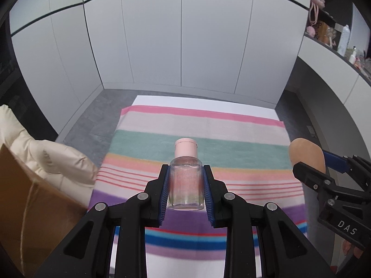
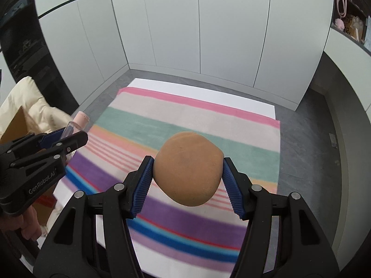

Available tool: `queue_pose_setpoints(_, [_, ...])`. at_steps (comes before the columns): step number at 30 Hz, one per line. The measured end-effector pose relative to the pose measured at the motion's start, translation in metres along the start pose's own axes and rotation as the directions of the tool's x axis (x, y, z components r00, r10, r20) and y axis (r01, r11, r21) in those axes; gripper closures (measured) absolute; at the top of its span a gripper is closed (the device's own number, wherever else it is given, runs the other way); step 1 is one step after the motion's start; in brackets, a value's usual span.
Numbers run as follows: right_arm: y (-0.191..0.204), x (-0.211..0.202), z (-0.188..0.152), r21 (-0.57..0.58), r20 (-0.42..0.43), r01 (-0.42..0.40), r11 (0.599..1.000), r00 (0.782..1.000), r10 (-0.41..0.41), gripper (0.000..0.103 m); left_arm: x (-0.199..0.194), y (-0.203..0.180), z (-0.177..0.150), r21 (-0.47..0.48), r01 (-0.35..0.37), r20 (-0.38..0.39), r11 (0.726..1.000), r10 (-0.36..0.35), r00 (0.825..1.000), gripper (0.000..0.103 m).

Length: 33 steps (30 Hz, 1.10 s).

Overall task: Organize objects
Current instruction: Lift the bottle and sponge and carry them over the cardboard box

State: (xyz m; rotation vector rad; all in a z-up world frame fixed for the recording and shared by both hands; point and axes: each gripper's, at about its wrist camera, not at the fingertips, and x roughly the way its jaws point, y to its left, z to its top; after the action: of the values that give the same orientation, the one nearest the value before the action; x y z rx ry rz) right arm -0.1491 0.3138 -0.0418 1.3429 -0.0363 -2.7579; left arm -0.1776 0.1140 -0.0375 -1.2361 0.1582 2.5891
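Observation:
My left gripper (image 1: 185, 173) is shut on a small clear bottle (image 1: 185, 185) with a pale pink cap, held above the striped towel (image 1: 162, 143). It also shows at the left of the right wrist view (image 2: 67, 136), with the bottle (image 2: 76, 121) sticking out. My right gripper (image 2: 187, 162) is shut on a tan, rounded sponge-like object (image 2: 189, 168), held above the striped towel (image 2: 231, 139). The right gripper (image 1: 310, 162) and the tan object (image 1: 306, 151) show at the right edge of the left wrist view.
The towel lies on a white table (image 1: 208, 102) over grey floor. A cream padded jacket (image 1: 46, 157) and a brown cardboard box (image 1: 27, 208) sit to the left. White cabinet doors (image 1: 185, 34) stand behind. A cluttered shelf (image 1: 343, 41) is at the right.

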Motion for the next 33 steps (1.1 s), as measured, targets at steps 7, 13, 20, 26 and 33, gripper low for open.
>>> queue_pose_setpoints(7, [0.014, -0.054, -0.017, -0.038, 0.013, 0.008, 0.999, 1.000, -0.008, 0.041, -0.047, -0.002, -0.022, 0.011, 0.041, 0.004, 0.999, -0.041, 0.999, 0.075])
queue_pose_setpoints(13, [0.013, -0.072, -0.025, -0.004, 0.031, -0.030, 1.000, 0.999, 0.030, 0.041, -0.072, 0.002, -0.029, 0.005, 0.046, 0.041, 0.999, -0.046, 0.998, 0.075])
queue_pose_setpoints(20, [0.010, -0.072, -0.024, -0.029, 0.070, -0.019, 0.999, 0.997, 0.021, 0.041, -0.053, 0.014, -0.034, -0.013, 0.027, 0.051, 1.000, -0.026, 0.998, 0.075])
queue_pose_setpoints(26, [0.015, -0.065, -0.022, -0.048, 0.060, -0.023, 0.999, 0.998, 0.026, 0.041, -0.049, 0.030, -0.037, -0.030, 0.001, 0.062, 1.000, 0.001, 0.998, 0.075])
queue_pose_setpoints(33, [0.029, -0.059, -0.013, -0.041, 0.060, -0.038, 0.998, 0.997, 0.041, 0.041, -0.059, 0.059, -0.042, -0.061, -0.025, 0.089, 0.998, 0.031, 0.996, 0.075])
